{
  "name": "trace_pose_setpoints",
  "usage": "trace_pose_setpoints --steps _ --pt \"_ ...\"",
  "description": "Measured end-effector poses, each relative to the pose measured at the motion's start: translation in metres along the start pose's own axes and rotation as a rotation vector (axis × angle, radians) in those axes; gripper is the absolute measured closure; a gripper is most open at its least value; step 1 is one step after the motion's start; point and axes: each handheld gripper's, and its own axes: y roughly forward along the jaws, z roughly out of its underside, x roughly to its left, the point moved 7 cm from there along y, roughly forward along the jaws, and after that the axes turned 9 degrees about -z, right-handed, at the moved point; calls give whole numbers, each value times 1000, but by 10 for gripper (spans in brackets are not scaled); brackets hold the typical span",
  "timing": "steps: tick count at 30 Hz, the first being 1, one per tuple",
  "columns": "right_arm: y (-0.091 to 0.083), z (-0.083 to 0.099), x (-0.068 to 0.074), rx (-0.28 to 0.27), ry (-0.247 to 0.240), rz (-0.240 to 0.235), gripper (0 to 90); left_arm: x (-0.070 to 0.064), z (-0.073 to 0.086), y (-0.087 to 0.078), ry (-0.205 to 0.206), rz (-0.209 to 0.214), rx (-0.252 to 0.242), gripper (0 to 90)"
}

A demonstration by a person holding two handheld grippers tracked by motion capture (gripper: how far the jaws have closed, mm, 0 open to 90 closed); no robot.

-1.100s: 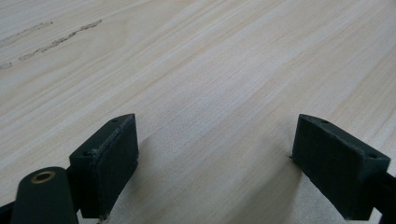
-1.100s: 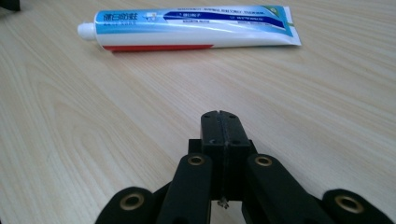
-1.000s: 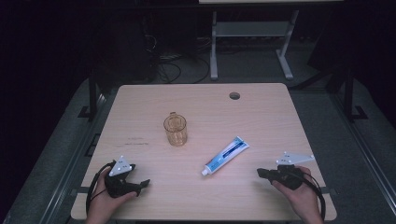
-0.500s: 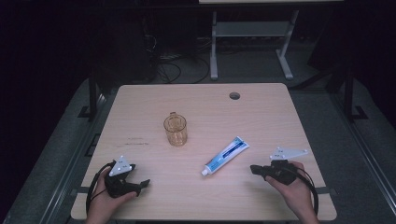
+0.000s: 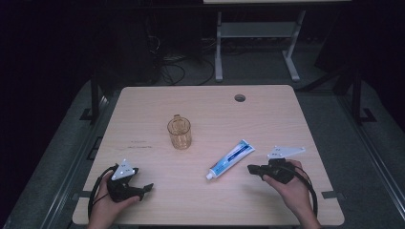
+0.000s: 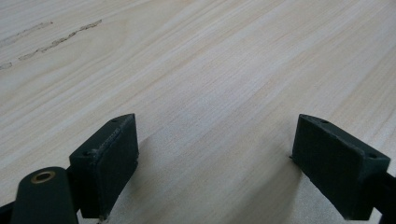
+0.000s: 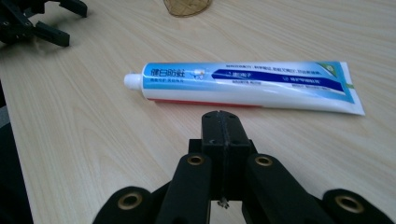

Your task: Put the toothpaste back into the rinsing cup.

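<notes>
Pale wood-grain bench carries a blue-and-white toothpaste tube lying flat near its centre-right, with an amber glass mug standing upright well apart at the tube's ten o'clock. In the high view the tube's long axis runs from seven o'clock to one o'clock: white cap toward the person at seven, flat crimped end away at one. The right gripper rests on the bench just beside the tube, at about four o'clock from it, not touching. Its fingers are pressed together with nothing between them. In the right gripper view the tube lies broadside across the fingers' line at twelve o'clock, cap to nine, crimp to three. The left gripper sits well apart at the tube's eight o'clock; its fingers stand wide apart over bare wood. Judgement: the right hand is the nearer, and its fingers must part before closing across the tube's narrow width.
</notes>
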Motion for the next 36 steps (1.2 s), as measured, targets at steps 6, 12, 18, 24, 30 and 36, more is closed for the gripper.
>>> trace_pose_setpoints --steps 6,12,18,24,30,36 --pt "9 -12 4 0 -23 -18 900 0 0 0 0 0 0 138" --pt "19 -23 7 3 -36 -39 900 0 0 0 0 0 1 138" --pt "29 -33 9 3 -47 -53 900 0 0 0 0 0 2 138" --pt "41 -41 12 10 -64 -67 900 0 0 0 0 1 2 138" --pt "53 -48 14 18 -71 -77 900 0 0 0 1 0 2 138" --pt "65 -53 16 28 -78 -90 900 0 0 0 0 0 3 138"
